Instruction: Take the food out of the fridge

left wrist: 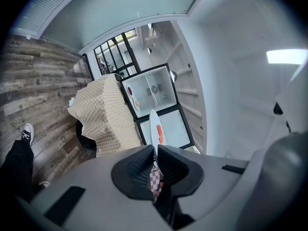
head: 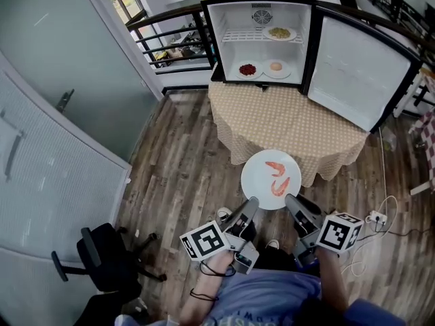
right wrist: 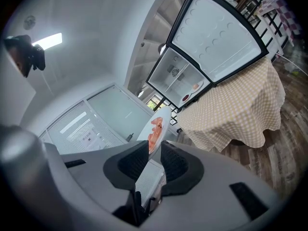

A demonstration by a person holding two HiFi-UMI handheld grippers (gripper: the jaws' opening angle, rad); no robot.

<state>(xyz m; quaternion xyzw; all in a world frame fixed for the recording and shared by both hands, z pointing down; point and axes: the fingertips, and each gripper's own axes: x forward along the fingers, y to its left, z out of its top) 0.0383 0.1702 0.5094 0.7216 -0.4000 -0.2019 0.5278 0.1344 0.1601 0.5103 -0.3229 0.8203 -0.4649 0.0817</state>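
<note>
A white plate (head: 262,172) with orange shrimp (head: 277,180) hangs level above the floor, in front of the table. My left gripper (head: 253,202) is shut on the plate's near left rim, and my right gripper (head: 289,198) is shut on its near right rim. In the left gripper view the plate (left wrist: 153,126) shows edge-on between the shut jaws of the left gripper (left wrist: 156,150). The right gripper view has the plate (right wrist: 159,121) clamped in the right gripper (right wrist: 155,148). The small fridge (head: 262,5) stands open on the table, with a plate of food (head: 279,32) on its shelf and two plates (head: 248,69) (head: 276,66) below.
The table has a checked cloth (head: 285,124). The fridge door (head: 360,73) swings out to the right. A black office chair (head: 102,257) stands at the lower left, beside white cabinets (head: 41,161). A cable and power strip (head: 377,216) lie on the wood floor at the right.
</note>
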